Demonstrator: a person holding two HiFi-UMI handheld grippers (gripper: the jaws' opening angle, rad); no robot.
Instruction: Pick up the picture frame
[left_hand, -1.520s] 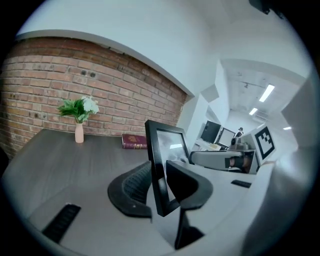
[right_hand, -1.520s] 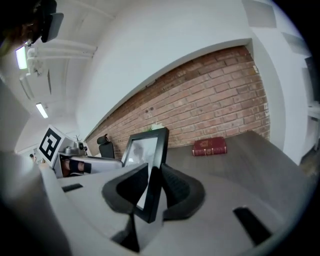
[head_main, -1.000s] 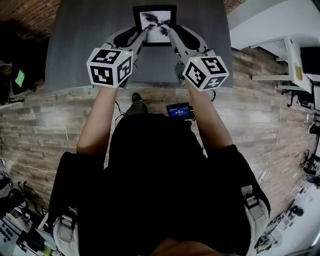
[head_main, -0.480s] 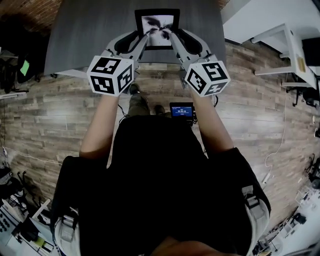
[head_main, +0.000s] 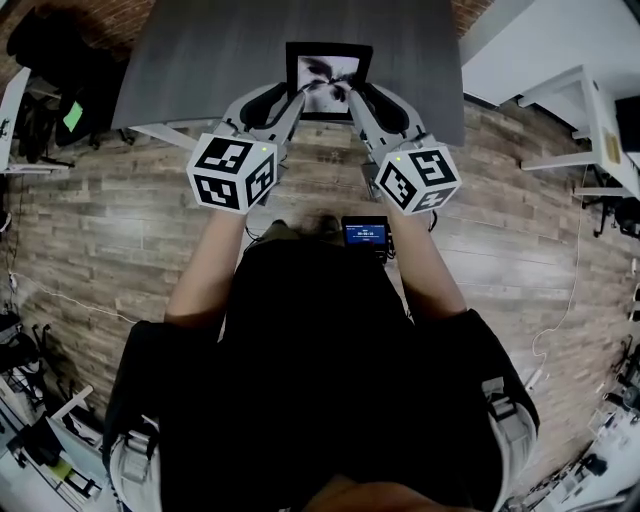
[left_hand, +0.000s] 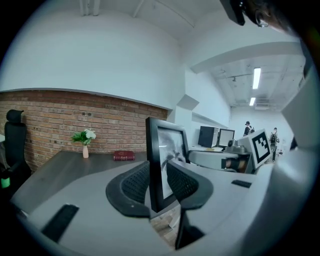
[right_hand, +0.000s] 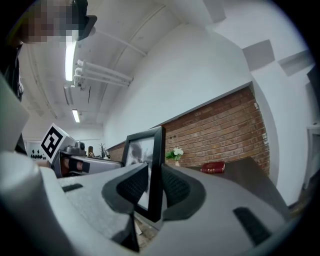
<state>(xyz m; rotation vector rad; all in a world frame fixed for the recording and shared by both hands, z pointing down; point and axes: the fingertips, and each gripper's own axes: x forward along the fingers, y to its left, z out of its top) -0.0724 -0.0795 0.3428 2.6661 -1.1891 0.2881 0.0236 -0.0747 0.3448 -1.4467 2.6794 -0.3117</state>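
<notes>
The black rectangular picture frame holds a black-and-white print inside a pale mount. It stands upright, seen edge-on from either side, pinched at its lower left by the left gripper and at its lower right by the right gripper, with wooden floor showing beneath its bottom edge.

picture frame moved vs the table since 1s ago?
Yes. The picture frame, held by the left gripper and right gripper, came toward the person: now at the near edge of the table, earlier well inside it.
</notes>
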